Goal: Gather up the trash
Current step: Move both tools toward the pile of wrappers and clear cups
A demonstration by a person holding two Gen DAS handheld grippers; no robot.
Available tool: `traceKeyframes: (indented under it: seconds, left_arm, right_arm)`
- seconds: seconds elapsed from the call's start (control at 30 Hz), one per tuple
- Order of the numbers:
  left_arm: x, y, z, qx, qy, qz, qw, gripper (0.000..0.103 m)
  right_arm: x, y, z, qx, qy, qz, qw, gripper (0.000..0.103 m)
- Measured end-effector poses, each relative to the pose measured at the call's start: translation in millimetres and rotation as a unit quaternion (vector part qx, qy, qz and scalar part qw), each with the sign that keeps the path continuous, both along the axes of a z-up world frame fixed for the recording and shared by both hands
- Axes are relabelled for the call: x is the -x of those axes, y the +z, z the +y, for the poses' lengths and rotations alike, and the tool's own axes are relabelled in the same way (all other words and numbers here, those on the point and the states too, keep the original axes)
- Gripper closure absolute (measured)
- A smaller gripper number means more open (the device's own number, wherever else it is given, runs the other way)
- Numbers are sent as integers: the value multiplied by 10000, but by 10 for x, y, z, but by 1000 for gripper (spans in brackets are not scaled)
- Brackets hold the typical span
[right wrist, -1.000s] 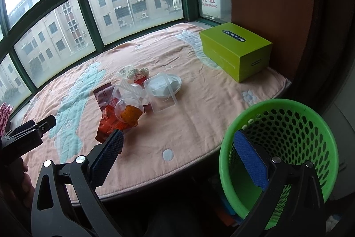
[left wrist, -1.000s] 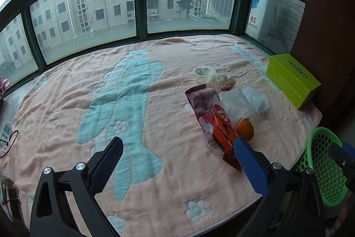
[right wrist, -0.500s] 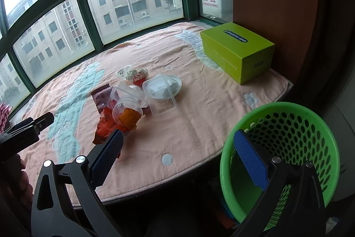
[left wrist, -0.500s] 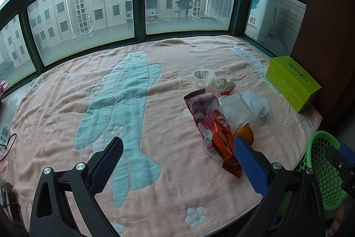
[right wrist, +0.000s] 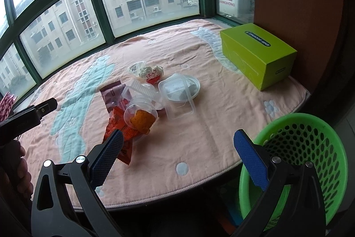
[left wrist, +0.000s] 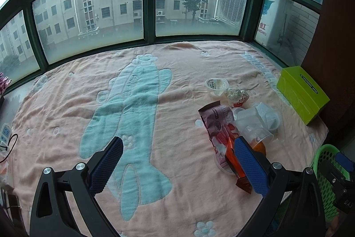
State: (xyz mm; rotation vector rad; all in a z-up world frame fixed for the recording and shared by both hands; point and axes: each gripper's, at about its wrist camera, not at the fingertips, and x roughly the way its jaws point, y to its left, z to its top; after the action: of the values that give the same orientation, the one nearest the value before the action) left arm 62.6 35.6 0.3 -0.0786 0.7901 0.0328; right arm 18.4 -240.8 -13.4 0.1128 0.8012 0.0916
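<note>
A heap of trash lies on the pink blanket: a pink snack wrapper [left wrist: 216,119], an orange-red wrapper [right wrist: 119,123], a clear cup holding an orange chunk [right wrist: 141,117], clear plastic lids and tubs [right wrist: 179,88], a small pudding cup [left wrist: 216,83] and a crumpled foil wrapper [right wrist: 152,73]. My left gripper [left wrist: 177,166] hovers open over the blanket, its right finger overlapping the heap's near end. My right gripper [right wrist: 177,154] is open over the table's front edge, nothing between its fingers. The green perforated basket [right wrist: 306,148] stands below that edge on the right.
A lime-green box [right wrist: 257,54] sits at the blanket's right end against a brown wall. Dark-framed windows ring the far side. A white power strip [left wrist: 4,134] with a black cable lies at the far left. A person's hand [right wrist: 21,168] holds the left gripper.
Both views have shifted slightly. The left gripper has crept toward the heap, and the right gripper has tilted a little, bringing more of the basket and table edge into sight.
</note>
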Motion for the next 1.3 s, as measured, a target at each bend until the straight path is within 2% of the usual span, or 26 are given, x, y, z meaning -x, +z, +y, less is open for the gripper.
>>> traceKeyframes:
  seconds: [0.33,0.83,1.0,1.3]
  left_arm:
    - [-113,-20,209,-5,210,58,9998,6]
    - [-125,-182,543,162,538,286,9980,6]
    - [-127,-229,614,188,604,345,9974,6]
    - [-153,-308,643,205,619,453,9968,6]
  right_arm:
    - [-390,-166,257,-48,377,170,9991,5]
    - [-858,-523,597,-195,675,567,9959,14]
    - [-992,-496,556,-135,655,538,9963,15]
    - [-1323,-373,687,33,1018,506,9935,15]
